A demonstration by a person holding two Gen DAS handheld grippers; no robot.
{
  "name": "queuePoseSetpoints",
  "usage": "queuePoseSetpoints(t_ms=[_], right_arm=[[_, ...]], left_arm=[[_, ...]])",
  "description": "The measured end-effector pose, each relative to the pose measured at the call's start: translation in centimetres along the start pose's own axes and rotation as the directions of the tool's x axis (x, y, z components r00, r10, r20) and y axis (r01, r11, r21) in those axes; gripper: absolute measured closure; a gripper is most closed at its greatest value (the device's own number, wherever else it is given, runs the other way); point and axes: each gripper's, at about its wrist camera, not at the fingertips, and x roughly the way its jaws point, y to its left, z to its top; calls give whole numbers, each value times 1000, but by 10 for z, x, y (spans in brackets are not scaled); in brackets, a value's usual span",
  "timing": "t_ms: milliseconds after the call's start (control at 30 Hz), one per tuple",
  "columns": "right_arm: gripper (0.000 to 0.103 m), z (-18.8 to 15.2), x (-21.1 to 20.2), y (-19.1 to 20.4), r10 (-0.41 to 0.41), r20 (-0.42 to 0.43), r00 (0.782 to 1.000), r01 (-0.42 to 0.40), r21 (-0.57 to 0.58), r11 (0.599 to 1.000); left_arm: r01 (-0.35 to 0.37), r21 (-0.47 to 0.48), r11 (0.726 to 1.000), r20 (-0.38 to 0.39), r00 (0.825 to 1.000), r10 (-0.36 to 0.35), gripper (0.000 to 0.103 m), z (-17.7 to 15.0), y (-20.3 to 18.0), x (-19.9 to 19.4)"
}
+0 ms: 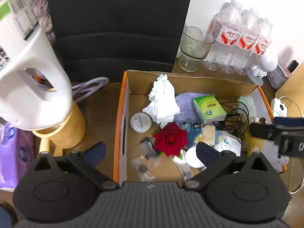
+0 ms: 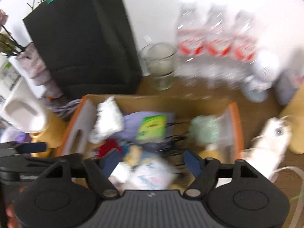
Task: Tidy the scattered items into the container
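Observation:
A cardboard box (image 1: 121, 133) with an orange rim sits on the wooden table. Inside it lie crumpled white tissue (image 1: 163, 102), a green tissue pack (image 1: 209, 108), a red rose (image 1: 171, 140), a round tin (image 1: 141, 122), a black cable (image 1: 235, 117) and small plastic bags (image 1: 144, 165). My left gripper (image 1: 151, 153) hangs open above the box's near left corner, one finger outside the wall, nothing between its pads. In the blurred right wrist view my right gripper (image 2: 152, 161) is open over the box (image 2: 77, 129), above a white packet (image 2: 150, 176), gripping nothing.
A white kettle (image 1: 32, 72) on a yellow base stands left of the box, with a purple tissue pack (image 1: 11, 152) near it. Behind the box are a black bag (image 1: 117, 24), a glass vase (image 1: 193, 47) and water bottles (image 1: 241, 38). A white charger (image 1: 279, 108) lies to the right.

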Motion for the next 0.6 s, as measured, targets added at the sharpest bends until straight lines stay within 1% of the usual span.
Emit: queuePoseSetpoints(t_ms=[100, 233, 300, 433, 500, 600], right_arm=[[27, -4, -12, -7, -44, -3, 999, 44, -7, 999], [26, -18, -25, -12, -38, -1, 999, 38, 1, 999], [25, -24, -29, -12, -36, 3, 999, 36, 1, 999], [23, -36, -40, -8, -37, 22, 999, 37, 0, 999], [23, -41, -47, -7, -35, 48, 998, 35, 2, 999], [23, -55, -61, -4, -26, 111, 993, 27, -9, 1000]], left_arm=[[2, 9, 1000, 3, 1000, -2, 0, -7, -6, -8], [-24, 2, 1000, 19, 1000, 24, 0, -15, -17, -20], [-36, 10, 999, 43, 998, 35, 0, -18, -24, -28], [-69, 23, 997, 106, 992, 66, 0, -26, -35, -48], [-83, 31, 996, 144, 987, 78, 0, -33, -40, -58], [-106, 43, 993, 220, 971, 94, 0, -49, -46, -72]])
